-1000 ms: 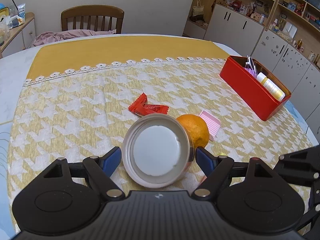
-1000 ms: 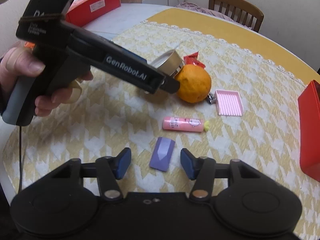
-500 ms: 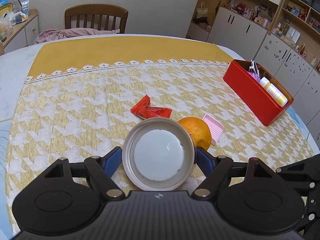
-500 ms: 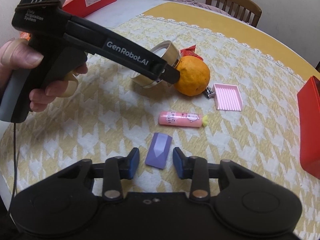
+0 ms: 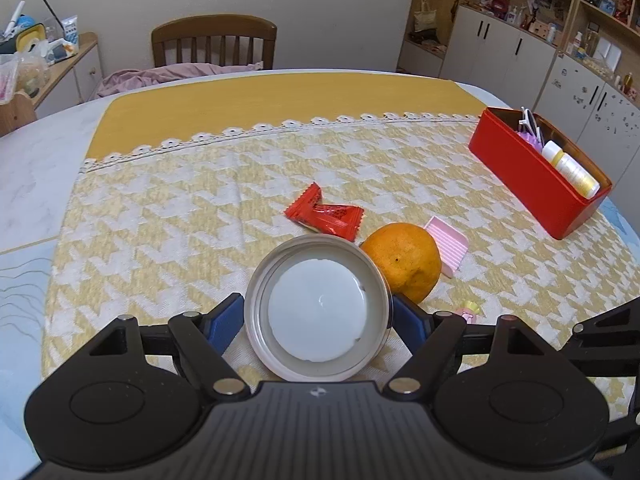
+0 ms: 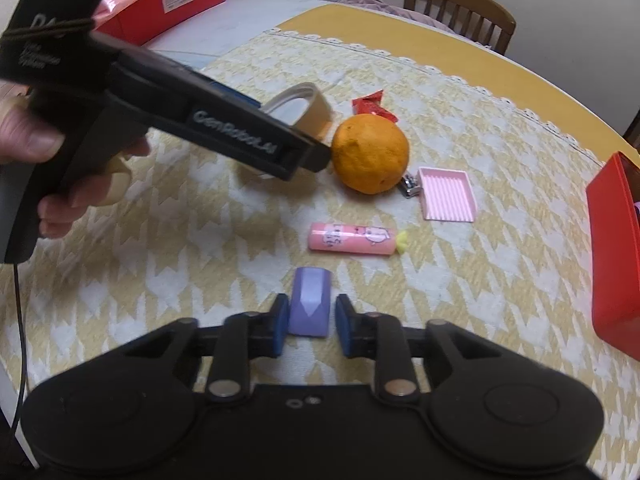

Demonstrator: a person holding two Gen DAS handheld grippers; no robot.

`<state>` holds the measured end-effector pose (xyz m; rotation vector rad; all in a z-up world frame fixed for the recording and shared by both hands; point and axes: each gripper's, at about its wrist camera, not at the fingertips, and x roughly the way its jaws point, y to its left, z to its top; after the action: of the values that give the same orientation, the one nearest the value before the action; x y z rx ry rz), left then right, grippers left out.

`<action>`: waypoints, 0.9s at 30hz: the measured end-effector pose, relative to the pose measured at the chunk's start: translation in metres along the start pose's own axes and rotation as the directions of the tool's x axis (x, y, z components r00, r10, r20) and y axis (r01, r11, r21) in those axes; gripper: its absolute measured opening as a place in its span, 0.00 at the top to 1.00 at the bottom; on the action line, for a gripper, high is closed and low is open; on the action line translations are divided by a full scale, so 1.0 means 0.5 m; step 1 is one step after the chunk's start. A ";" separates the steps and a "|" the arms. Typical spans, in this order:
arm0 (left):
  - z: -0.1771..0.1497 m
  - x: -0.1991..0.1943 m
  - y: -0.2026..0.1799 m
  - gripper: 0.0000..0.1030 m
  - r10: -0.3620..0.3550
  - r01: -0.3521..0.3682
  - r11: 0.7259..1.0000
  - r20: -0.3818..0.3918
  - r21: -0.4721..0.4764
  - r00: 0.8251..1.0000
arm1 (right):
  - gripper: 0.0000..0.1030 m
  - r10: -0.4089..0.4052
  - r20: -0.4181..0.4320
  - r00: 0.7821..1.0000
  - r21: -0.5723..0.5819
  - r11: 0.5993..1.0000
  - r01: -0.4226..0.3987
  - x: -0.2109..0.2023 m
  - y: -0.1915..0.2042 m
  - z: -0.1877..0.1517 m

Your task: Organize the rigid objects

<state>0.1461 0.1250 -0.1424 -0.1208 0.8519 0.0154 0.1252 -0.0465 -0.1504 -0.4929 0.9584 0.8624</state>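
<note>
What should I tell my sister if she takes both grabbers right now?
Left gripper: holds the round metal lid above the cloth, beside the orange.
Right gripper: jaws closing around the purple piece; a small gap shows on one side.
Red box: already has a bottle and small bits inside.
Left on the cloth: pink tube, pink tray, nail clipper, red wrapper.
Next, probably: lift the purple piece, carry both to the box.

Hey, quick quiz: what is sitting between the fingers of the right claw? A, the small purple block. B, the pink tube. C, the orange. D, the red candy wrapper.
A: the small purple block lies between the right claw fingers, whose jaws are closing on it; the orange and pink tube lie farther off.
</note>
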 end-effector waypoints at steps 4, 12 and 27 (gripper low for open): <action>-0.003 -0.006 -0.010 0.23 0.052 -0.052 0.999 -0.021 0.014 0.998 | 0.81 -0.005 0.006 1.000 0.013 1.000 0.005 -0.006 -0.004 -0.004; -0.017 -0.039 -0.018 0.23 0.082 -0.082 0.997 -0.028 -0.012 0.996 | 0.81 0.004 0.033 0.999 0.036 0.999 -0.005 -0.041 -0.020 -0.016; -0.003 -0.122 -0.072 0.23 0.081 -0.081 0.995 -0.013 -0.054 0.997 | 0.81 -0.016 0.120 0.993 0.143 0.990 -0.002 -0.129 -0.106 -0.025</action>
<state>0.1070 0.0910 -0.0939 -0.1379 0.8674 0.1144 0.1433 -0.1125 -0.1010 -0.3169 0.8991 0.8015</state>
